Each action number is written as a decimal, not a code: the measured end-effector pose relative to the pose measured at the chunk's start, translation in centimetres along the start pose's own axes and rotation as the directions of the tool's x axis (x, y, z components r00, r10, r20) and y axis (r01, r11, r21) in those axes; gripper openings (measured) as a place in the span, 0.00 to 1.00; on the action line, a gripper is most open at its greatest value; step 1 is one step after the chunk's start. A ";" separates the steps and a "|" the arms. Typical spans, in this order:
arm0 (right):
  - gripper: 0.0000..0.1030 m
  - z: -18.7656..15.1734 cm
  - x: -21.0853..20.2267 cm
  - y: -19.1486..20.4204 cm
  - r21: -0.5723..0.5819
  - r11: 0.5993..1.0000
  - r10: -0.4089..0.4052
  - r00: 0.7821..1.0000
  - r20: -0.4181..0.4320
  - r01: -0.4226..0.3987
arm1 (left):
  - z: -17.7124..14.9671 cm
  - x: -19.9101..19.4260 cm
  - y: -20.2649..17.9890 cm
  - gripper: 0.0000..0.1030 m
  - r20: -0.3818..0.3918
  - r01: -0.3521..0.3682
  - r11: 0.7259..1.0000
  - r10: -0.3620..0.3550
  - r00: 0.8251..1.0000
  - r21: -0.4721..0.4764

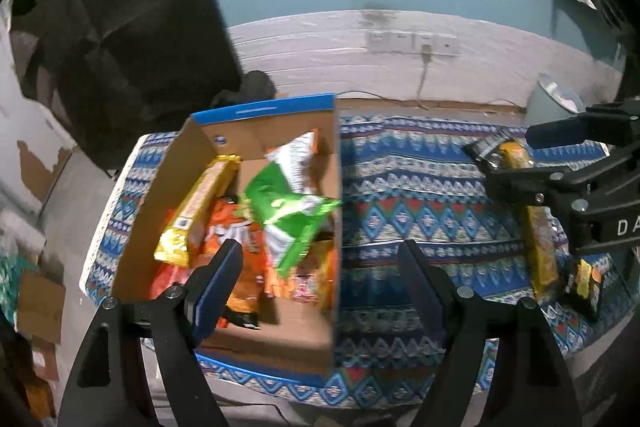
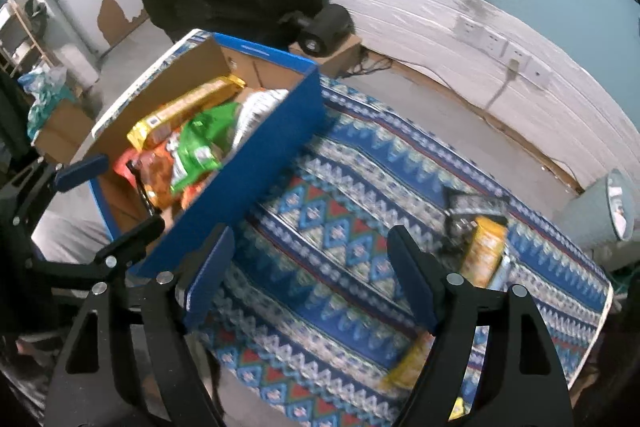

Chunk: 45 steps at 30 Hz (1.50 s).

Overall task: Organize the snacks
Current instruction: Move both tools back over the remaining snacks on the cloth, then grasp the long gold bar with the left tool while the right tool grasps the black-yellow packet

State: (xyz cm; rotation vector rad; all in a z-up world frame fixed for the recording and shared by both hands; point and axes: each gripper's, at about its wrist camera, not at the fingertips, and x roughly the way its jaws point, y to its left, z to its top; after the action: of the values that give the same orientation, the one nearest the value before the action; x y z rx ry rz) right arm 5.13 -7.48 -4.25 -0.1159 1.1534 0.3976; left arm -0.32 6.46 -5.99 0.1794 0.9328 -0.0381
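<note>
Both the left gripper [image 1: 320, 279] and the right gripper [image 2: 310, 267] are seen released, with nothing between the jaws. Right of the cardboard box [image 1: 336, 187], a long yellow packet [image 1: 540, 251] is laid on the patterned cloth [image 1: 400, 187], its long axis pointing away from the viewer. It is judged nearer to the right gripper.

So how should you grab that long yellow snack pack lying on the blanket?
Take the long yellow pack across its narrow middle, coming down from above. It lies flat on the patterned blanket, so only its two long edges offer sides to pinch. The open right hand-held gripper is probably the better choice, since the pack shows just beside its finger.
</note>
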 end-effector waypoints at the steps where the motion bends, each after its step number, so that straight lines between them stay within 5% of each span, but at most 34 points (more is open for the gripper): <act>1: 0.77 -0.5 -0.3 -0.4 0.003 1.000 -0.006 1.000 0.000 0.006 | 0.1 -0.1 -0.7 0.79 0.001 0.006 1.000 -0.006 1.000 0.015; 10: 0.78 -4.9 -2.7 -4.7 0.053 0.998 -0.045 0.999 -0.006 0.045 | -0.1 -0.4 -6.1 0.79 -0.019 0.051 0.991 -0.049 0.999 0.124; 19: 0.78 -10.5 -2.2 -9.0 0.082 0.992 -0.082 0.989 -0.120 0.092 | -2.3 0.8 -12.8 0.79 -0.104 0.118 0.963 -0.095 0.990 0.243; 27: 0.78 -15.3 -0.6 -12.0 0.108 0.984 -0.109 0.963 -0.247 0.140 | -3.8 2.5 -16.0 0.79 -0.198 0.169 0.951 -0.119 0.973 0.260; 40: 0.78 -20.4 4.2 -13.0 0.034 0.995 -0.073 0.908 -0.414 0.095 | -5.8 5.1 -19.4 0.79 -0.281 0.208 0.915 -0.111 0.953 0.346; 45: 0.79 -21.8 5.7 -13.8 0.024 0.995 -0.078 0.883 -0.462 0.101 | -6.6 6.6 -19.9 0.79 -0.341 0.230 0.916 -0.112 0.933 0.328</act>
State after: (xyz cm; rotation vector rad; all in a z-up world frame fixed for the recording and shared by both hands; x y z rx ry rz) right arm -6.73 -25.13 -19.86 -0.2305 1.6217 0.2642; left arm -3.80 -11.67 -17.83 0.4567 1.2577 -0.3590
